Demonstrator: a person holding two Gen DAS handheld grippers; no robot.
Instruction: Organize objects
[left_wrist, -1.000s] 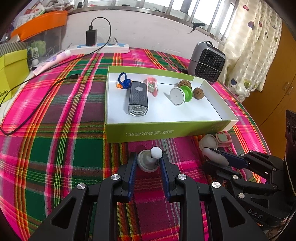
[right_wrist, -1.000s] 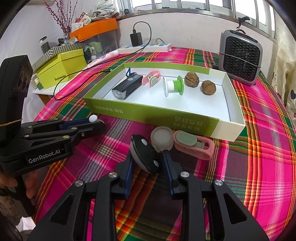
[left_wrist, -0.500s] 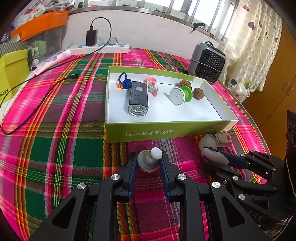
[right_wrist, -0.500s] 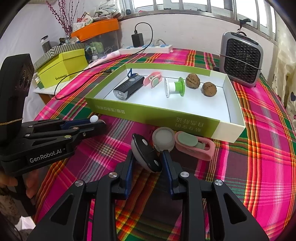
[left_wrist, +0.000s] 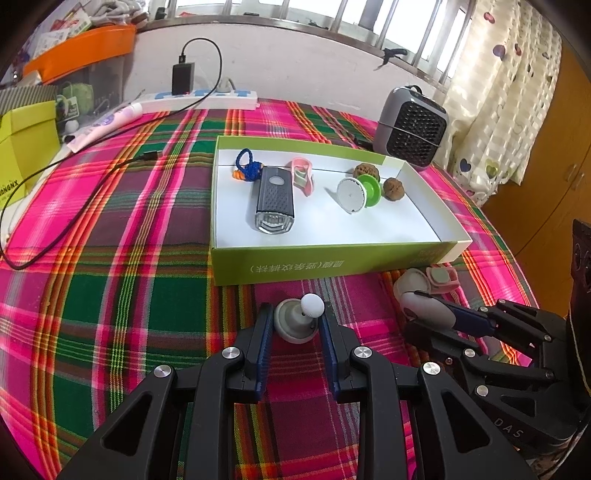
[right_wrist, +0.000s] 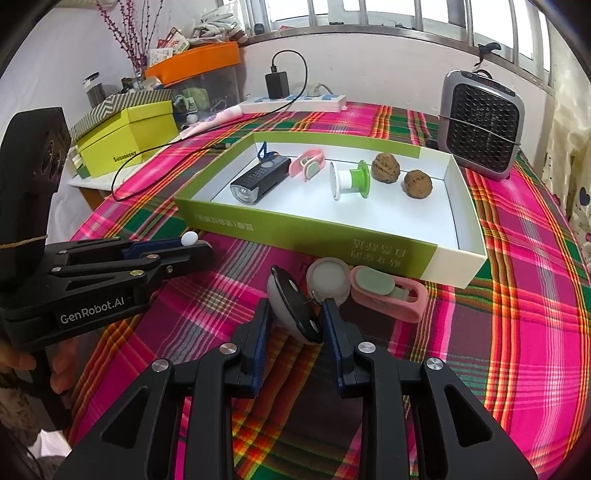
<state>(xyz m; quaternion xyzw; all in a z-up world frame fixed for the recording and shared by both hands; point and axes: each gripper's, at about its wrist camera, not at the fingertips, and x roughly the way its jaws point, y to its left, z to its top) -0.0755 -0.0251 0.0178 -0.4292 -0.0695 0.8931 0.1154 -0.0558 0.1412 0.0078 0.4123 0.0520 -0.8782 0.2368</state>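
We've got the small grey disc with a white ball-topped knob (left_wrist: 297, 321) sitting between the blue-padded fingers of the left gripper (left_wrist: 295, 326), which pinches it just above the plaid cloth of the worktop (left_wrist: 110, 288), right in front of the green-walled cardboard tray (left_wrist: 332, 264). From the right wrist view we catch that white ball (right_wrist: 191, 238) peeking out at the left gripper's (right_wrist: 192, 249) tip.

Over on our other side, the right gripper (right_wrist: 295, 323) is closed on a white dome-shaped piece with a black underside (right_wrist: 293, 312), held tilted. Touching it from behind sits a round white cap (right_wrist: 328, 280), and just beside that lies a pink clip with a pale green pad (right_wrist: 388, 295), both resting on the cloth against the tray's near wall.

Inside the tray we see a black bike light (left_wrist: 275, 201), a blue cord loop with an orange bit (left_wrist: 248, 170) behind it, a second pink clip (left_wrist: 302, 177), a white and green spool (left_wrist: 358, 190) on its side, and two brown walnuts (right_wrist: 386, 168), (right_wrist: 417, 183) near the far end.

Further out, a grey mesh-fronted fan heater (right_wrist: 480, 129) stands beyond the tray, a white power strip (left_wrist: 199, 99) with a black charger (left_wrist: 182, 77) lies along the wall, and a yellow-green box (right_wrist: 129, 140) sits off the worktop's left edge.
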